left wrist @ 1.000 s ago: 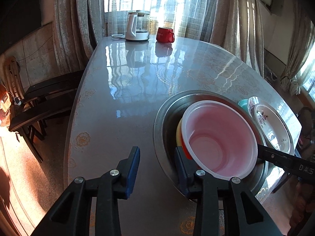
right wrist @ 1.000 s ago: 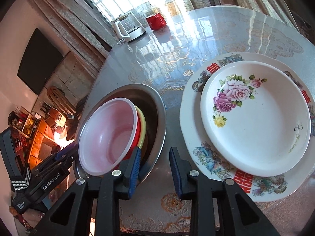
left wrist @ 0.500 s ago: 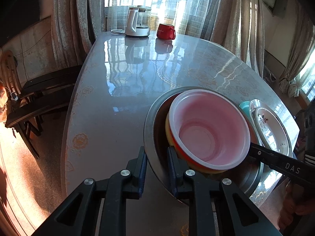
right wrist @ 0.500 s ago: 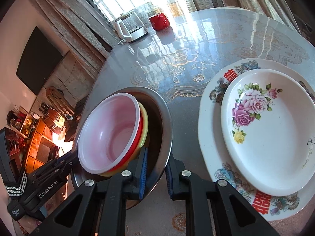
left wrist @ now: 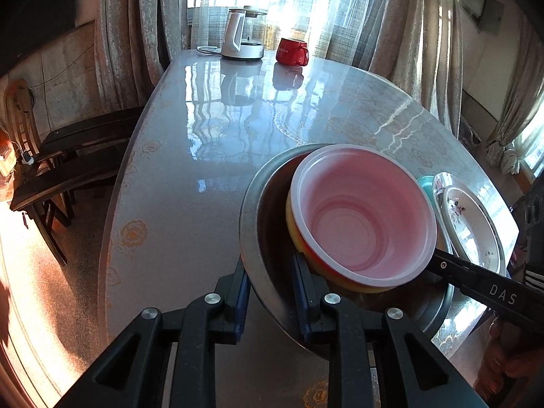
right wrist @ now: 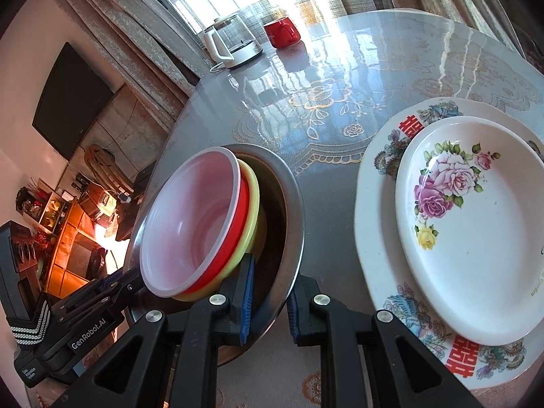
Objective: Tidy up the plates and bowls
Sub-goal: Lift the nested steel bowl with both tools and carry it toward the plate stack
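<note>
Both grippers clench the steel basin's rim, the left gripper its near edge and the right gripper the opposite edge. The basin tilts between them, nested bowls inside, likely for a steady two-handed carry toward the plates.

I run two matching units: the left gripper and the right gripper each have matte black angular fingers with triangular cut-outs, blue pads on the inner faces, and round silver screws at the pivots. From the right wrist view, the left unit's black housing carries white "GenRobot.AI" lettering and a black strap with white stripes. From the left wrist view, one finger of the right unit shows white letters "DAS" and a small screw, and a bare hand shows at the lower right edge.
</note>
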Motion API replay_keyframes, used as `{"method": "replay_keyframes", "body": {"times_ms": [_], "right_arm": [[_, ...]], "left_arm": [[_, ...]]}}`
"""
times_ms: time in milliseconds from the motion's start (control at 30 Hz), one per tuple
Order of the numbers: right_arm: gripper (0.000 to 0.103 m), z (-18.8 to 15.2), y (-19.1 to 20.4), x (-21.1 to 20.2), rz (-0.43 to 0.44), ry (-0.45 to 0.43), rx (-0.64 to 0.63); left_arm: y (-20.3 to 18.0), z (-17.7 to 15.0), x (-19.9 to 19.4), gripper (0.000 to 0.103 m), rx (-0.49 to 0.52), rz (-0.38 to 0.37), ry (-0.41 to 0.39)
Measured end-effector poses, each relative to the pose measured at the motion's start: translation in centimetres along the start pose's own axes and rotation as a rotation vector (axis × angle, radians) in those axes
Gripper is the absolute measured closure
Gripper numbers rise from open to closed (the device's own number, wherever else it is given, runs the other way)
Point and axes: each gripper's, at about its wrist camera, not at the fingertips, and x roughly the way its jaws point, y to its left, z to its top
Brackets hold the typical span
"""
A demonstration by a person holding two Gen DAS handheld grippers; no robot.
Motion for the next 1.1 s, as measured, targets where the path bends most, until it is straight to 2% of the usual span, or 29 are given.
{"method": "replay_keyframes", "body": {"times_ms": [667, 767, 1100], "right_arm": [[0.083, 0.3, 0.72, 0.53, -0.053, -0.006, -0.07], [0.084, 0.34, 0.69, 0.53, -0.048, -0.014, -0.077], [0.085, -0.08, 0.2, 0.39, -0.008, -0.041, -0.064]], "left_arm": [[-0.38, -0.49, 0.04, 0.074, 0.012, 0.086, -0.076], [-0.32, -0.57, 0.11, 0.078, 0.003, 0.08, -0.085], [-0.24, -0.81, -0.09, 0.079, -0.007, 0.087, -0.103]]}}
